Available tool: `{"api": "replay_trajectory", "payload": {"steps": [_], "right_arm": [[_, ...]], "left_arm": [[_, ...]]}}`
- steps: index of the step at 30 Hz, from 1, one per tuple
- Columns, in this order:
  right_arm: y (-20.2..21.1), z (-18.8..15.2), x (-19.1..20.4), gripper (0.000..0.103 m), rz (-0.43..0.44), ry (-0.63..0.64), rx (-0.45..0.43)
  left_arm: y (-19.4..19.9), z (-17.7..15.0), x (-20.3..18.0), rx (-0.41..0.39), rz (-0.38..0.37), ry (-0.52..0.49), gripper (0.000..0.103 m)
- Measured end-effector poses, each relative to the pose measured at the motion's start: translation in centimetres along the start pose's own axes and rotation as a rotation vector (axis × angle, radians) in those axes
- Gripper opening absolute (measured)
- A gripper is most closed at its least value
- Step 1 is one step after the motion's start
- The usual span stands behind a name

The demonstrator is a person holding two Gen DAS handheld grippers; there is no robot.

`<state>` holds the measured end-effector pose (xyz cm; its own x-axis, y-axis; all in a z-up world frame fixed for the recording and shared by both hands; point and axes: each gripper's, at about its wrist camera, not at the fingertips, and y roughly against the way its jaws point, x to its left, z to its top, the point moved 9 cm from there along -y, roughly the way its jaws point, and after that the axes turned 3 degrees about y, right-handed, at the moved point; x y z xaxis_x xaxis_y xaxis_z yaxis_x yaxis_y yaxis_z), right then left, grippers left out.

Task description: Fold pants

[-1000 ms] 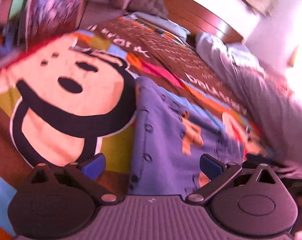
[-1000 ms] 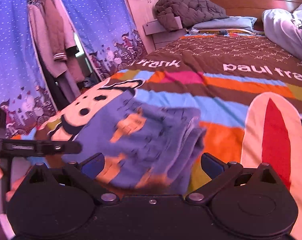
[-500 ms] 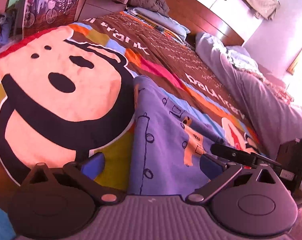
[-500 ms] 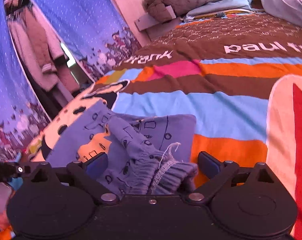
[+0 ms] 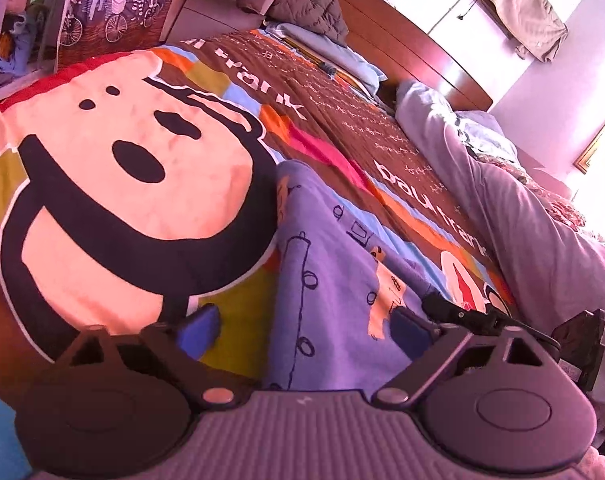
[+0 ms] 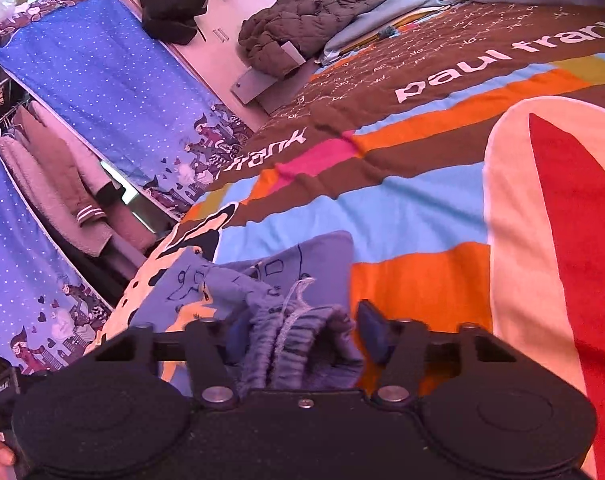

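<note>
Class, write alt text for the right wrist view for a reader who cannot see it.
The right gripper is closing its blue-padded fingers around the bunched waistband of blue printed pants lying on a colourful striped bedspread. A blue dotted curtain hangs at left.

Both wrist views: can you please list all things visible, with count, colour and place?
pants: one, blue with orange cartoon print, flat on the bedspread, waistband bunched at the right claw
bedspread: one, brown and striped with a big cartoon face, covers the bed
headboard: one, reddish wood, far end of the bed
jacket: one, dark quilted, near the pillow
pillow: one, light blue, at the headboard
grey bedding: one heap, along the far side of the bed
curtain: blue, dotted, beside the bed
hanging clothes: several, pale, behind the curtain
left claw: one, blue pads, closing, over the pants edge
right claw: one, blue pads, closing around the waistband
</note>
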<state>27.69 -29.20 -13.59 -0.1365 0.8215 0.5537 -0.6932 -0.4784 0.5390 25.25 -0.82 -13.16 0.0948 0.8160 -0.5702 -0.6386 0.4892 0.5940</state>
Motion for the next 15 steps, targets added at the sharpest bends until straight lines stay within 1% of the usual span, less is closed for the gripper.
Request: {"api": "replay_trajectory", "payload": {"steps": [2, 3, 6, 8, 9, 10, 11, 12, 14, 15], "right_arm": [[-0.1, -0.1, 0.0, 0.049, -0.002, 0.001, 0.005], [-0.2, -0.1, -0.1, 0.049, -0.001, -0.002, 0.006], [-0.3, -0.1, -0.1, 0.049, -0.007, 0.007, 0.005], [-0.3, -0.1, -0.1, 0.048, -0.017, 0.022, 0.003], [-0.3, -0.2, 0.1, 0.047, -0.025, 0.032, 0.002], [-0.3, -0.2, 0.2, 0.046, -0.031, 0.043, -0.001], [-0.3, -0.2, 0.5, 0.041, -0.036, 0.058, -0.002], [-0.4, -0.3, 0.8, 0.037, -0.04, 0.078, -0.003], [-0.3, -0.3, 1.3, 0.033, -0.056, 0.12, -0.009], [-0.2, -0.2, 1.7, 0.031, -0.061, 0.142, -0.015]], "left_arm": [[0.0, 0.0, 0.0, -0.001, 0.006, -0.003, 0.079], [0.0, 0.0, 0.0, 0.0, 0.009, -0.004, 0.078], [0.0, 0.0, 0.0, 0.003, 0.03, -0.012, 0.068], [-0.1, 0.0, 0.0, 0.006, 0.04, -0.02, 0.057], [-0.2, -0.1, 0.0, 0.009, 0.042, -0.022, 0.053], [-0.2, -0.1, 0.0, 0.015, 0.042, -0.025, 0.044], [-0.3, -0.2, 0.0, 0.023, 0.04, -0.026, 0.034], [-0.5, -0.2, -0.1, 0.032, 0.032, -0.028, 0.03], [-0.4, -0.2, -0.2, 0.037, 0.031, -0.035, 0.023], [-0.3, -0.1, -0.4, 0.035, 0.028, -0.04, 0.022]]}}
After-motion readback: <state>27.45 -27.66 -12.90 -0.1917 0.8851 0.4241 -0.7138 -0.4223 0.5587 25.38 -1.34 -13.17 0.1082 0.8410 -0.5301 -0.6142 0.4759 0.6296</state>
